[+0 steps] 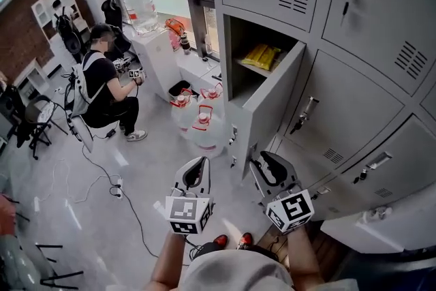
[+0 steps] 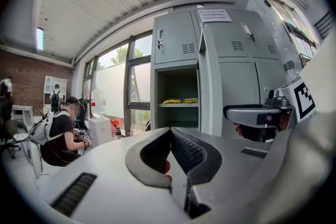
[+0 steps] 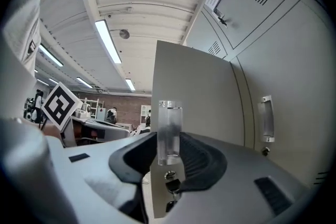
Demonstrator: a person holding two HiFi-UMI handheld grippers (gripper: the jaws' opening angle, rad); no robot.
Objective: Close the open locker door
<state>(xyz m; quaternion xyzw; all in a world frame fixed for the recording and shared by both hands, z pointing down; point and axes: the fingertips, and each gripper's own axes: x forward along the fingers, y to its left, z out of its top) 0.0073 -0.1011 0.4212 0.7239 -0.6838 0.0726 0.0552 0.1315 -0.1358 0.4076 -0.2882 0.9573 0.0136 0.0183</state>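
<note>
The grey locker door (image 1: 267, 102) stands swung out from its compartment, where a yellow packet (image 1: 261, 56) lies on the shelf. In the right gripper view the door's free edge (image 3: 189, 102) runs down between the jaws, with the clear handle (image 3: 169, 131) and the key (image 3: 170, 178) in the gap. My right gripper (image 1: 257, 157) is open around that edge, low on the door. My left gripper (image 1: 202, 160) hangs left of the door, shut and empty, with its tips (image 2: 170, 131) meeting. In the left gripper view, the open compartment (image 2: 178, 94) is straight ahead and the right gripper (image 2: 257, 115) is at the right.
Closed lockers (image 1: 361, 112) fill the wall on the right. Several water bottles (image 1: 201, 120) stand on the floor by the open locker, near a white dispenser (image 1: 146, 17). A seated person (image 1: 102, 88) is at the left, and cables (image 1: 112, 187) lie across the floor.
</note>
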